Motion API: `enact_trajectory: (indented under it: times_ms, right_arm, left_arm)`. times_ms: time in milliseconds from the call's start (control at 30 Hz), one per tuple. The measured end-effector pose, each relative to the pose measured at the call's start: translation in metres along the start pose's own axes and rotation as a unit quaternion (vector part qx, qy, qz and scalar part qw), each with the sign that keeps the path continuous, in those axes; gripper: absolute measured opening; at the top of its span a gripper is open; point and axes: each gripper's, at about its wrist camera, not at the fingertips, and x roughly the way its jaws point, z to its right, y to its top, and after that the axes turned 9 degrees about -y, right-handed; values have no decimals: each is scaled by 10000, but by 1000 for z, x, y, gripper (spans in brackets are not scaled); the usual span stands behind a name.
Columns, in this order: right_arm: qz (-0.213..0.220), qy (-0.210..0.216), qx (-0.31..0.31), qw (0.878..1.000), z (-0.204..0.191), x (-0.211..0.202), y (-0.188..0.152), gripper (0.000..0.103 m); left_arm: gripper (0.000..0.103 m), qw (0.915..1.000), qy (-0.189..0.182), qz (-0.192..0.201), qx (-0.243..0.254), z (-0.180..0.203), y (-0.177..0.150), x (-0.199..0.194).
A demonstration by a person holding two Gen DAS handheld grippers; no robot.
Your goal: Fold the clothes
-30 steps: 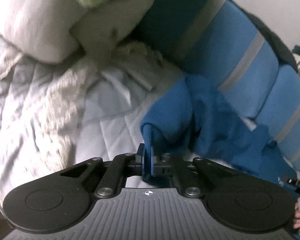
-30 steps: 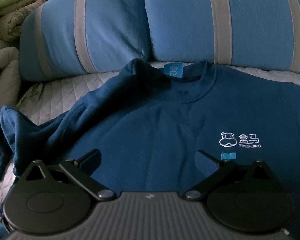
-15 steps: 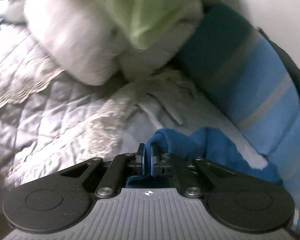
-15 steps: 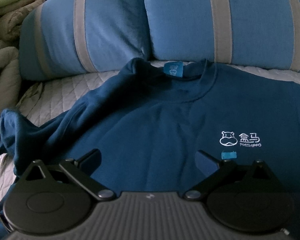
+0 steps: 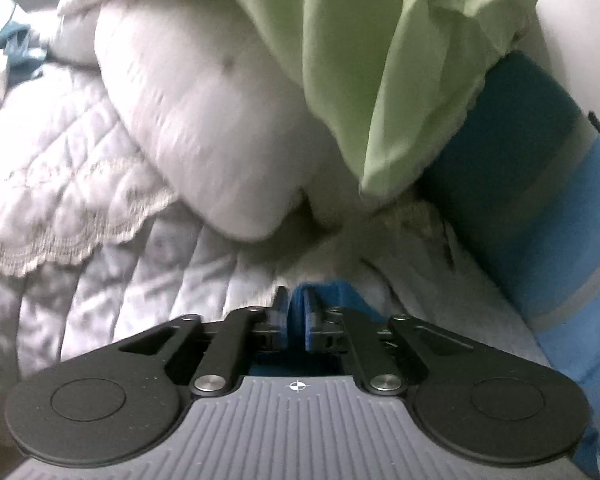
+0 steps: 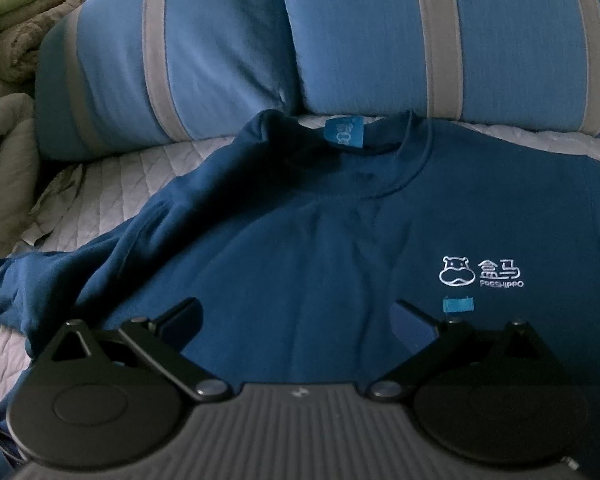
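Note:
A dark blue sweatshirt (image 6: 320, 248) lies face up on the quilted bed, its collar toward the pillows and a white hippo logo (image 6: 480, 272) on the chest. Its left sleeve (image 6: 60, 276) stretches off to the left. My right gripper (image 6: 296, 316) hovers open above the chest, nothing between its fingers. In the left wrist view my left gripper (image 5: 297, 312) is shut on a fold of the blue sleeve (image 5: 332, 290); only a small bit of that cloth shows past the fingertips.
Two blue pillows with grey stripes (image 6: 420, 36) lie behind the collar, one of them also at the right as a striped pillow (image 5: 540, 216). A white duvet (image 5: 204, 128) and a green blanket (image 5: 380, 60) are piled ahead of the left gripper. The grey quilted cover (image 5: 100, 240) spreads left.
My left gripper has swung left and away with the sleeve, so the duvet and green blanket now fill its view. The sleeve has drawn out leftward. The right gripper has stayed still.

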Motion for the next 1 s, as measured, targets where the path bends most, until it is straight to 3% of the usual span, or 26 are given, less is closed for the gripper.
enact_trajectory:
  times_ms: [33, 100, 167, 267, 467, 600, 733, 767, 800, 833, 900, 1000]
  right_arm:
    - [-2, -1, -1, 10000, 0, 0, 0, 103]
    - [-2, -3, -4, 10000, 0, 0, 0, 103]
    - [-9, 2, 6, 10000, 1, 0, 0, 103]
    - [-18, 26, 18, 10000, 1, 0, 0, 103]
    - [25, 101, -30, 9999, -1, -3, -1, 103]
    - [161, 284, -206, 9993, -9, -8, -2, 103]
    - [296, 467, -381, 9977, -16, -12, -3, 103]
    - [330, 512, -425, 9972, -18, -14, -3, 103]
    - [363, 558, -468, 9967, -20, -15, -3, 103]
    - [397, 604, -512, 9961, -22, -16, -4, 103]
    - [464, 695, -600, 9947, -26, -19, -4, 103]
    - [507, 736, -678, 9937, -29, -19, -4, 103]
  left_arm:
    - [56, 9998, 72, 176, -6, 0, 0, -1]
    - [76, 9986, 85, 522, -47, -4, -2, -8]
    - [76, 9984, 36, 561, -46, -9, -7, -11]
    - [76, 9998, -166, 113, -55, -23, -19, -11]
    - [74, 9932, -660, -341, -898, -58, -49, -9]
    - [58, 9867, -898, -488, -1263, -72, -62, -5]
    - [49, 9806, -1015, -565, -1578, -79, -69, 5]
    - [44, 9794, -1023, -591, -1637, -81, -70, 7]
    - [28, 9782, -1033, -630, -1688, -84, -70, 9]
    - [18, 9782, -1026, -655, -1684, -84, -69, 9]
    - [10, 9813, -971, -644, -1532, -80, -64, 7]
    - [8, 9882, -865, -417, -1195, -68, -48, -5]
